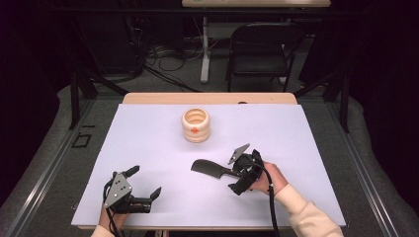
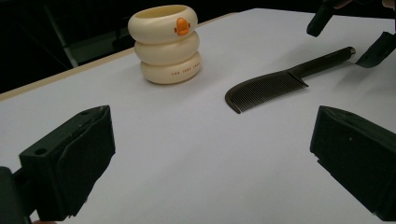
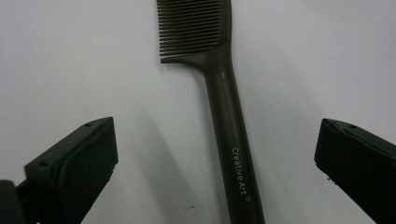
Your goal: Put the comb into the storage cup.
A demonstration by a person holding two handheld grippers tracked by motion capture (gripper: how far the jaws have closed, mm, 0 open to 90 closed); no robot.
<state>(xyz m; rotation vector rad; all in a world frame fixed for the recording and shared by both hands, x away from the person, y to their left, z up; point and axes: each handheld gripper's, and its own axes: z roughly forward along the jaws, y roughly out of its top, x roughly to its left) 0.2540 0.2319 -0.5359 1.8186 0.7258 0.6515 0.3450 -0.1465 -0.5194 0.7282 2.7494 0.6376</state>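
A dim, dark room seen from above. A wooden table [image 1: 148, 98] covered with a white sheet [image 1: 148, 143] stands on grey carpet [image 1: 44, 163]. Beyond it, a black folding chair [image 1: 259, 47], a white table leg [image 1: 204, 49] and tangled cables [image 1: 168, 59] sit on the floor.

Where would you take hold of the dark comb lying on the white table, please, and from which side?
Grip the comb by its straight handle, probably from above with the jaws either side of it. It lies flat on the table, and the handle is narrow and even, unlike the toothed end. The right tool is already open, straddling it.
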